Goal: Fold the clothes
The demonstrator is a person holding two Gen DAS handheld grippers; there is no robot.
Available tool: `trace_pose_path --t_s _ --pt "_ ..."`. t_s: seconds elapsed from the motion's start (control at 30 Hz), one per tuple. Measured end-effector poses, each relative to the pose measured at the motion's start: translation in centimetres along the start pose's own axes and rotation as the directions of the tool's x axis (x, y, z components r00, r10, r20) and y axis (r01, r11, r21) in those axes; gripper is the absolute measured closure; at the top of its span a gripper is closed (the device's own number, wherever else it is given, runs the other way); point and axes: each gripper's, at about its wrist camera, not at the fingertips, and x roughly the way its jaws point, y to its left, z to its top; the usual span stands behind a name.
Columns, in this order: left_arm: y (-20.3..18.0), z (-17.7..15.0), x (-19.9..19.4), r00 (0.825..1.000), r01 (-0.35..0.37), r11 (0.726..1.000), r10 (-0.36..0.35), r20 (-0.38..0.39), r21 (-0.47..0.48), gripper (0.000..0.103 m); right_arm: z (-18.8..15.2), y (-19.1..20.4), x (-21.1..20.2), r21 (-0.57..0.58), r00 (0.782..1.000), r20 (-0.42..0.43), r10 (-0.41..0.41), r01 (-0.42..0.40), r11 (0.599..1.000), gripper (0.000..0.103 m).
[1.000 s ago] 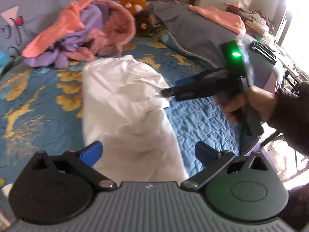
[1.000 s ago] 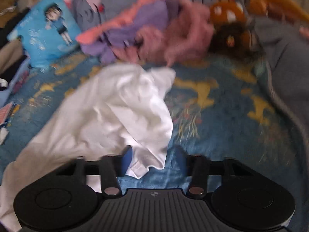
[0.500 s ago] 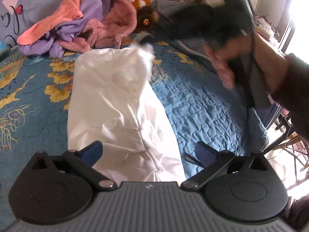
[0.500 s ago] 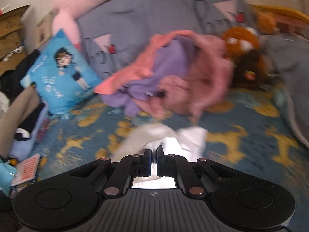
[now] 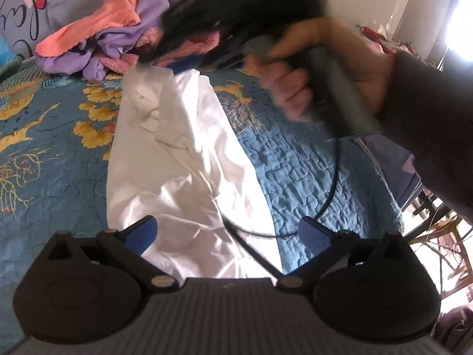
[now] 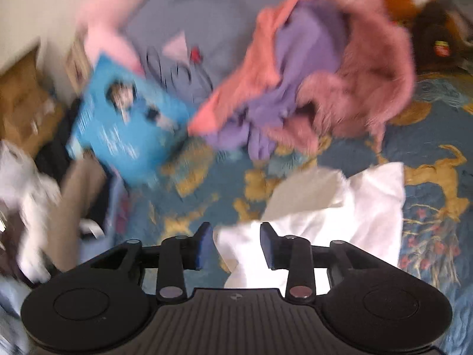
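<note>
On blue bedspread (image 5: 301, 159), white garment (image 5: 183, 159) lies long; L gripper (image 5: 227, 233) jaws wide apart over it. R gripper (image 6: 236, 244) jaws just parted, loose cloth between.

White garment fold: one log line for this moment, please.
white garment lengthwise on bedspread | right gripper jaws just opened, cloth between | left gripper open

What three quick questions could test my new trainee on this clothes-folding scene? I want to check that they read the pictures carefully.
1. True or false: the white garment lies on a blue quilt.
2. Which is open: the left claw, the right claw, or both?
3. What colour is the top layer of the heap of clothes behind the white garment?

Key: 1 true. 2 both; the right has just been opening, cloth loose between its pads. 3 orange-pink.
</note>
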Motion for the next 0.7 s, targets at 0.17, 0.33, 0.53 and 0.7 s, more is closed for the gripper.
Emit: trace_pose_path --t_s 0.17,0.33,0.53,0.7 --pt "0.0 0.0 -0.1 1.000 0.006 1.000 -0.006 0.001 -0.002 0.001 -2.7 0.2 -0.6 -0.119 0.996 -0.047 -0.079 0.073 0.990 0.072" --pt "-0.3 -0.1 -0.1 1.000 -0.003 1.000 0.003 -0.006 0.000 0.001 -7.5 3.1 2.7 -0.433 0.966 -0.129 -0.223 0.147 0.889 0.073" --pt "-0.2 -0.1 -0.1 1.000 -0.011 1.000 0.011 -0.005 -0.004 0.000 -10.0 5.9 2.7 -0.679 0.949 -0.043 -0.311 0.200 0.706 0.076" --pt "0.0 0.1 -0.8 0.999 -0.015 1.000 0.015 0.033 -0.010 0.000 -6.1 4.8 0.0 -0.625 0.941 0.128 -0.314 0.323 0.711 0.058"
